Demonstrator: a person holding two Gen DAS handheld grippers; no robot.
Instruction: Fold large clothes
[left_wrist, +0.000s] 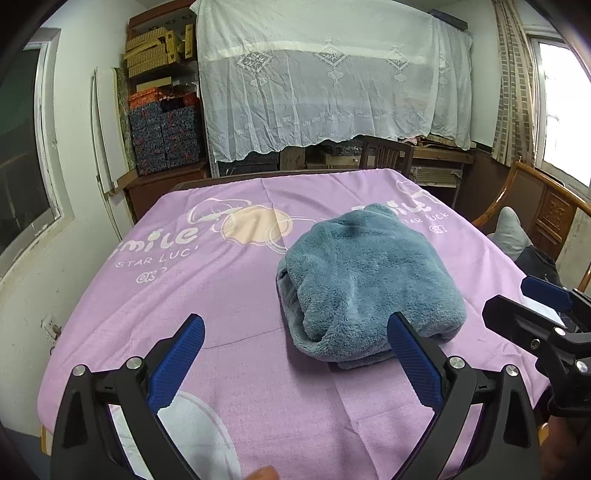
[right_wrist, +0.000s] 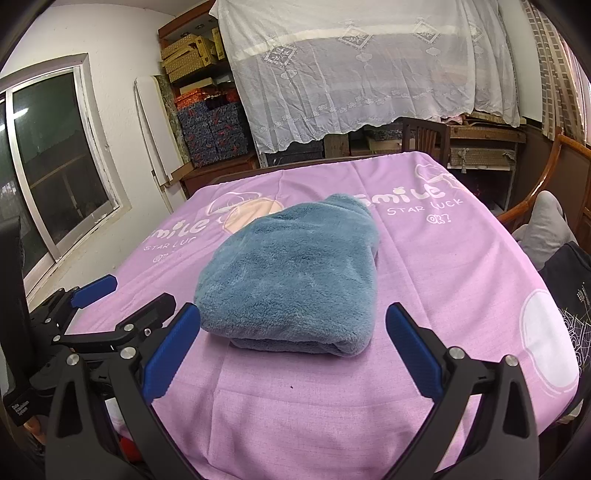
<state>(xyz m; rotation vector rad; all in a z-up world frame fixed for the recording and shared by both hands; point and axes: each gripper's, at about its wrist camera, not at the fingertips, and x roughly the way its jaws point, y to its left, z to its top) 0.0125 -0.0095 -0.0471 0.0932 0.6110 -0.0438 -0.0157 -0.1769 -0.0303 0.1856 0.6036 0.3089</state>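
Fold looks approx. done: the fluffy blue-grey fleece garment (right_wrist: 291, 273) lies as a compact layered bundle mid-way on the purple printed cloth-covered surface (right_wrist: 424, 258), w/ left claw (left_wrist: 295, 365) and right claw (right_wrist: 291, 354) both spread wide, empty, just short of it; maybe only tidying left.

We are in a lived-in room of a home, used partly for storage. We see a table under a purple printed sheet (right_wrist: 424, 266) bearing the words "Smile" and "Star Luck". Behind it, a white lace cloth (left_wrist: 332, 81) drapes over tall shelving. To the left, a wooden shelf holds stacked woven baskets (left_wrist: 155, 51) and patterned storage boxes (right_wrist: 214, 129). A dark wooden chair (right_wrist: 424, 136) stands at the far edge, a sliding window (right_wrist: 55, 158) is on the left wall, and a checked curtain (left_wrist: 513, 92) hangs on the right.
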